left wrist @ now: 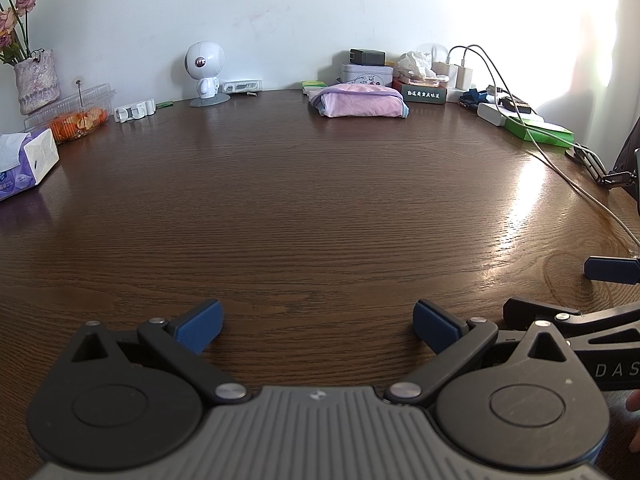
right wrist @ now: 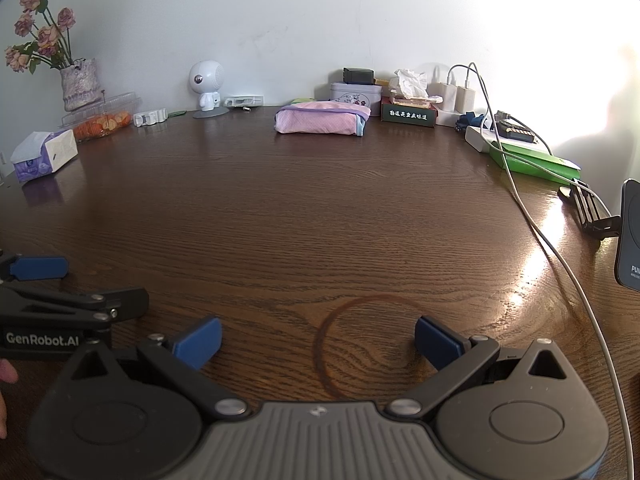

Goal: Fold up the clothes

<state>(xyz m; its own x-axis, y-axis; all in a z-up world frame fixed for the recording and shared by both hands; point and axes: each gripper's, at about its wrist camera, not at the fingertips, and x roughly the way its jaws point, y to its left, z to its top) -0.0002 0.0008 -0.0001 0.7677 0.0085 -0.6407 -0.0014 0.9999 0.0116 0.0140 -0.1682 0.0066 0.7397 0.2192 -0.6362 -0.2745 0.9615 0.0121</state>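
Observation:
A pink garment (left wrist: 362,105) lies folded into a neat rectangle at the far side of the dark wooden table (left wrist: 304,208), with a pale blue layer showing under it; the right wrist view has the same pink garment (right wrist: 320,121) near the back edge. My left gripper (left wrist: 318,326) hovers low over the near part of the table, jaws spread wide with nothing between the blue pads. My right gripper (right wrist: 318,338) is open too, empty, above a ring stain (right wrist: 372,344) in the wood. The two grippers sit side by side, far from the garment.
Along the back stand a white robot figure (left wrist: 205,74), a tin box (left wrist: 366,72), chargers with a white cable (right wrist: 560,256), green boxes (right wrist: 532,160) and a phone stand (right wrist: 630,236) on the right. A tissue pack (left wrist: 26,160), food container (left wrist: 76,114) and vase (left wrist: 36,80) sit left.

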